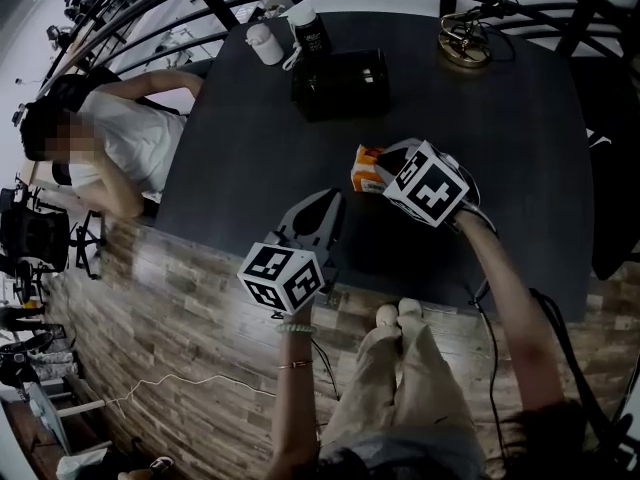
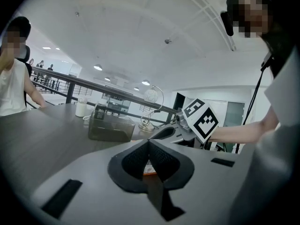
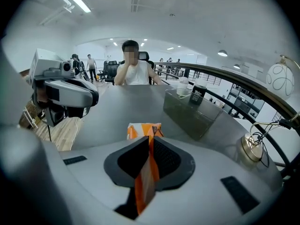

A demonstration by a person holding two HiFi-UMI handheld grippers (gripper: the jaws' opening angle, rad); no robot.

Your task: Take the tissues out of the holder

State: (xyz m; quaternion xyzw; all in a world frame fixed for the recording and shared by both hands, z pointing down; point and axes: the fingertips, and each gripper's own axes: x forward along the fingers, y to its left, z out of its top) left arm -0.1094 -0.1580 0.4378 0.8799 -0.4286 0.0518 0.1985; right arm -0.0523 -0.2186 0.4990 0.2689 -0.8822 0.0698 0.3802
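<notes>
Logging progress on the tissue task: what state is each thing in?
right hand-held gripper: shut on tissue pack
left hand-held gripper: shut, empty
tissue pack: outside the tissue holder
tissue holder: standing on the table

**Table layout: pack in front, holder behind**

Tissue pack [image 1: 366, 168] lies on table [image 1: 240, 158] near its front edge, between right claw [image 3: 149, 143] jaws. Left claw [image 1: 328, 204] sits just left of it. Holder [image 1: 340, 84] stands behind the pack, with bottle [image 1: 266, 44] and can [image 1: 311, 30] behind the holder. Lamp [image 1: 464, 42] is at the far right. Person [image 1: 120, 148] sits at the table's left side.
</notes>
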